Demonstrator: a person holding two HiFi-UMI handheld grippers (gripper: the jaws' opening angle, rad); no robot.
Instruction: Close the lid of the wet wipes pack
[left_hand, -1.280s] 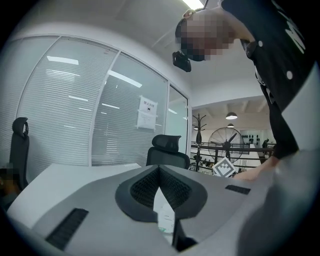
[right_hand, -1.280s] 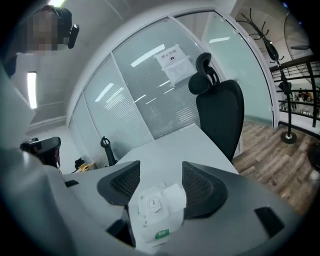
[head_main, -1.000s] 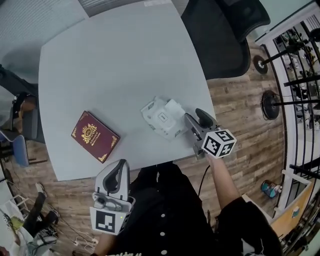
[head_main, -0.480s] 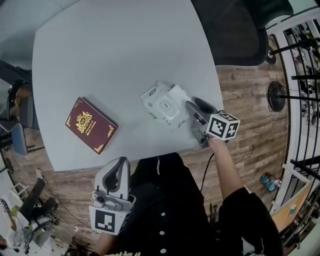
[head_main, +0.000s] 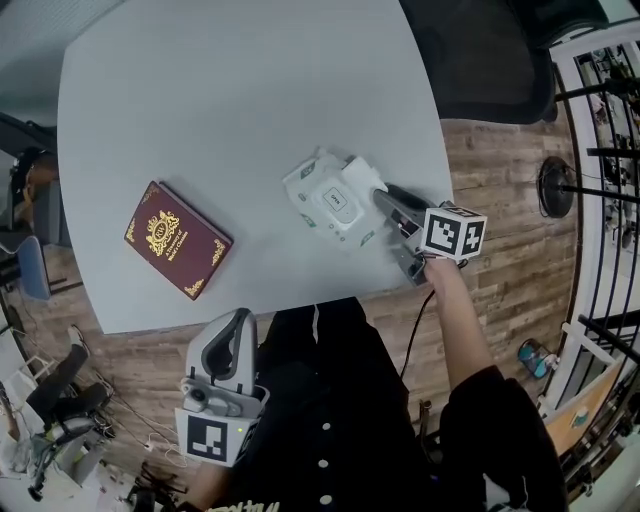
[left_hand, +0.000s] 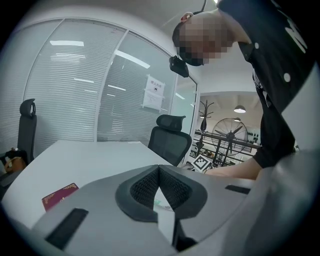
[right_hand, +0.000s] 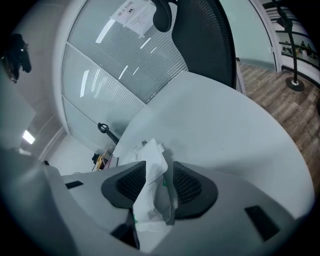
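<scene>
Looking down, the pack (head_main: 335, 200) lies on the table (head_main: 250, 100) near its right edge, with the right gripper (head_main: 388, 203) at its end and a book (head_main: 177, 252) well to the left. The left gripper (head_main: 237, 325) hangs off the table.

Left gripper view: jaws together, empty.

Right gripper view: jaws closing on the pack's end.
</scene>
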